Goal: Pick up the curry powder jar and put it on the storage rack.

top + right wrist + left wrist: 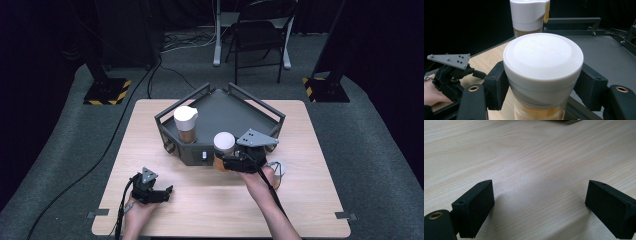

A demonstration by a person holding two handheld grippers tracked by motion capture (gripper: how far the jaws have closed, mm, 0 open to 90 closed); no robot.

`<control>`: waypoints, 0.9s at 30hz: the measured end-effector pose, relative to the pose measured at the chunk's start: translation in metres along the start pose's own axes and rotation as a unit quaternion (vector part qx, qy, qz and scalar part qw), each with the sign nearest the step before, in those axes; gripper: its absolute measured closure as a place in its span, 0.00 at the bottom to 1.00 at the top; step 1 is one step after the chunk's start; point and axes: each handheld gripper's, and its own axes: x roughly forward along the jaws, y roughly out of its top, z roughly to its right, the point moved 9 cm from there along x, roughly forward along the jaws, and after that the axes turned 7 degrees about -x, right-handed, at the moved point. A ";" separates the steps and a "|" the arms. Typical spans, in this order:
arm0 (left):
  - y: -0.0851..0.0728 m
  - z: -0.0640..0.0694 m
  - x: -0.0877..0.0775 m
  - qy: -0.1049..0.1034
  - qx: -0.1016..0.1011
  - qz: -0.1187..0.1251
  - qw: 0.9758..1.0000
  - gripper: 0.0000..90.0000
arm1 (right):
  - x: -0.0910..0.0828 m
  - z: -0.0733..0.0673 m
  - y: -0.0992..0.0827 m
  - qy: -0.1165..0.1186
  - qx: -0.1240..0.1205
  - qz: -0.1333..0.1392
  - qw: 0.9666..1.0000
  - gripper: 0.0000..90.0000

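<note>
My right gripper (225,162) (541,92) is shut on a white-lidded jar (224,145) (543,57) with brownish contents; its black pads press on both sides just under the lid. The jar hangs at the front edge of the dark grey railed tray (235,112) (604,52). A second jar (185,123) (529,15), topped with a white spouted lid, stands in the tray's front left corner. At the front left of the table my left gripper (166,192) (539,205) stands open over bare wood, nothing between its jaws.
A third small jar (277,172) stands on the wooden table (310,150) just right of my right hand, partly hidden. A folding chair (260,35) and stand bases (107,90) are on the floor beyond the table.
</note>
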 end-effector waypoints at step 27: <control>0.000 0.000 0.000 0.000 0.001 0.000 1.000 0.10 | 0.008 0.022 0.029 -0.028 0.014 0.016 0.999 0.37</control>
